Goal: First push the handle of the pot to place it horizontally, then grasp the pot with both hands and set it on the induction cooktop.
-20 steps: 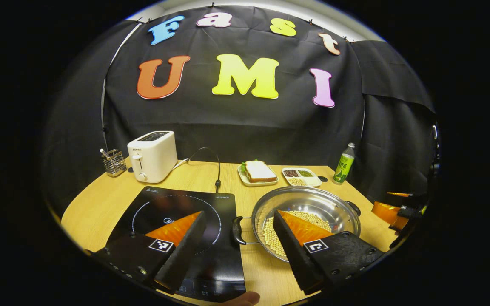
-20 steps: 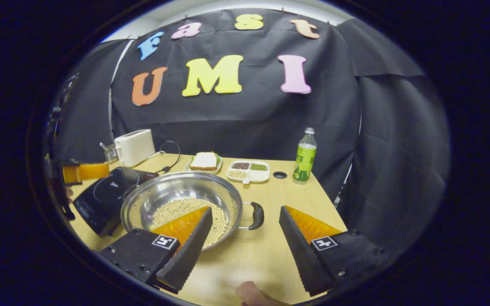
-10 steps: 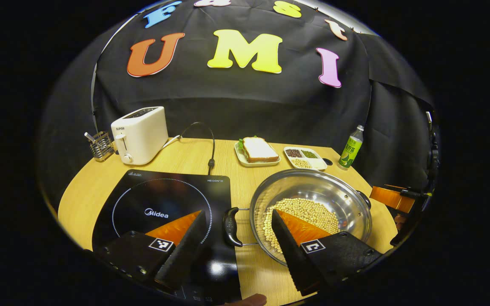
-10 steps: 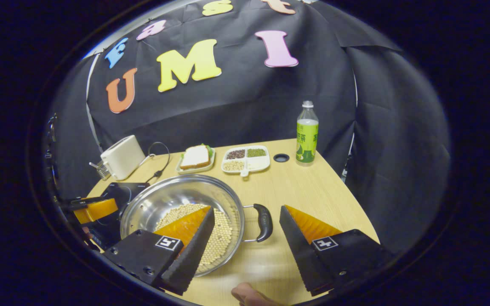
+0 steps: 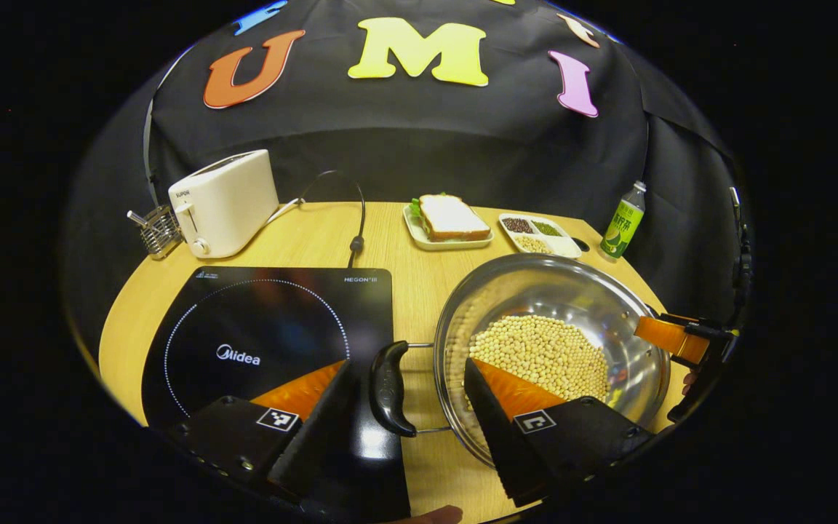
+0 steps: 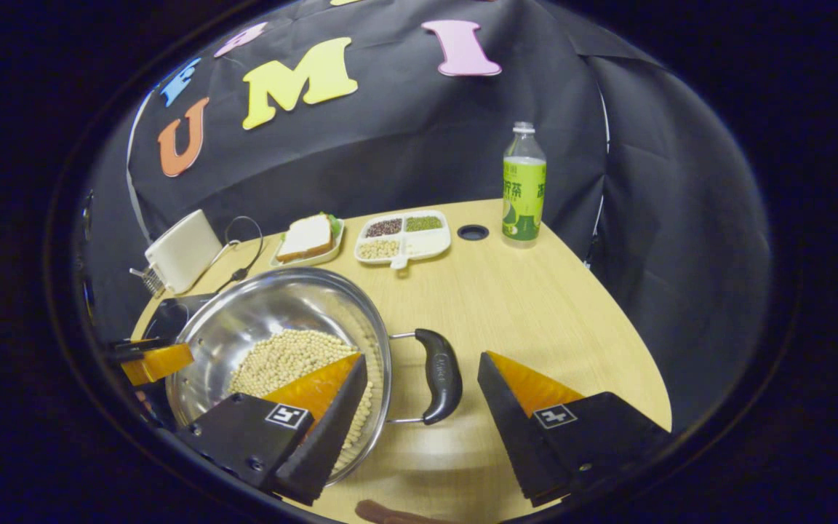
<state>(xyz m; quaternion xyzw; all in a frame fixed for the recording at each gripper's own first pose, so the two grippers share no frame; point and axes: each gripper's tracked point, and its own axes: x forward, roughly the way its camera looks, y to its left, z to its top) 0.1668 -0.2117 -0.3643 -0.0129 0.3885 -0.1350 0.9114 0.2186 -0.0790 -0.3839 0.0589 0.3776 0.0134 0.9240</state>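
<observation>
Both claws have come lower and closer to the pot point(image 5: 550, 342) on the worktop point(image 6: 535, 306). The left claw point(image 5: 408, 397) and the right claw point(image 6: 423, 386) each stand apart around a handle, ready to clamp; cooktop point(image 5: 266, 327) waits beside.

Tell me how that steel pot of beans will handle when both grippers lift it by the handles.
The pot looks stiff, polished steel, so probably rigid but slick. The loose beans would likely slide if it tilts, shifting the weight. Its black handle hangs on thin wire loops, so it may swing or twist in the right gripper.
</observation>
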